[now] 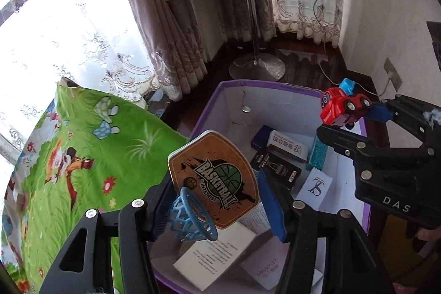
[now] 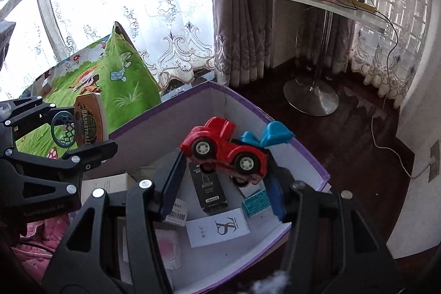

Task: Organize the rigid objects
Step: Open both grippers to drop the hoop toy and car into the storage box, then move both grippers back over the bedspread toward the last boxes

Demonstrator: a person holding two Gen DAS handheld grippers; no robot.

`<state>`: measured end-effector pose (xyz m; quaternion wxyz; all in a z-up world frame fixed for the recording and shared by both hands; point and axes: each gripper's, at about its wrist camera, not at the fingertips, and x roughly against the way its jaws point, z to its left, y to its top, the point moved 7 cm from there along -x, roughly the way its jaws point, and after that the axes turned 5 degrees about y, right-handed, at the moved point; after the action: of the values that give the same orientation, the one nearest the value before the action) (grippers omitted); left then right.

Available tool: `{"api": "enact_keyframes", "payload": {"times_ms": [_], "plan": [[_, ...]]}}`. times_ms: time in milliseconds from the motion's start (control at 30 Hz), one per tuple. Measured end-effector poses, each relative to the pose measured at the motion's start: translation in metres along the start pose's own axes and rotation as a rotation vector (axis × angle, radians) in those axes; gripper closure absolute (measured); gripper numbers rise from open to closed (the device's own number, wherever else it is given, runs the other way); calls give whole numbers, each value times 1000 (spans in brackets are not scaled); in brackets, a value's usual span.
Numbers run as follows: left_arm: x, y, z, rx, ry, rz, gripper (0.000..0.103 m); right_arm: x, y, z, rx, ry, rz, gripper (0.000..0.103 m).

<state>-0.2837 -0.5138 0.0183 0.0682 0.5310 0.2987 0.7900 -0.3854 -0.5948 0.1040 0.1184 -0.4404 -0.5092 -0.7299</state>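
My left gripper [image 1: 217, 207] is shut on a toy basketball backboard [image 1: 217, 172] with a blue hoop [image 1: 190, 216], held over the near left part of a purple-rimmed white box [image 1: 275, 86]. The right gripper [image 2: 226, 175] is shut on a red toy car [image 2: 226, 148] with blue open doors [image 2: 271, 135], hanging above the same box [image 2: 303, 153]. In the left wrist view the car [image 1: 341, 104] shows at the box's far right rim. Inside the box lie several small cartons, among them a black one [image 2: 208, 189] and a white card with a logo [image 2: 217, 228].
A green cartoon-print cushion [image 1: 91, 153] leans left of the box. Dark wood floor surrounds it, with a round-based stand table [image 1: 256, 65] behind, curtains, and a wall socket with a white cable [image 2: 432, 159] at right. Pink fabric [image 2: 41, 236] lies at lower left.
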Motion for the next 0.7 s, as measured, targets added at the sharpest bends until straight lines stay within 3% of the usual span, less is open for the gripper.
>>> {"api": "enact_keyframes", "payload": {"times_ms": [233, 467, 700], "plan": [[-14, -6, -17, 29, -182, 45, 43, -8, -8, -6, -22, -24, 58, 40], [-11, -11, -5, 68, -191, 35, 37, -9, -5, -6, -18, -28, 61, 33], [-10, -21, 38, 159, -126, 19, 34, -12, 6, 19, 31, -5, 63, 33]]}}
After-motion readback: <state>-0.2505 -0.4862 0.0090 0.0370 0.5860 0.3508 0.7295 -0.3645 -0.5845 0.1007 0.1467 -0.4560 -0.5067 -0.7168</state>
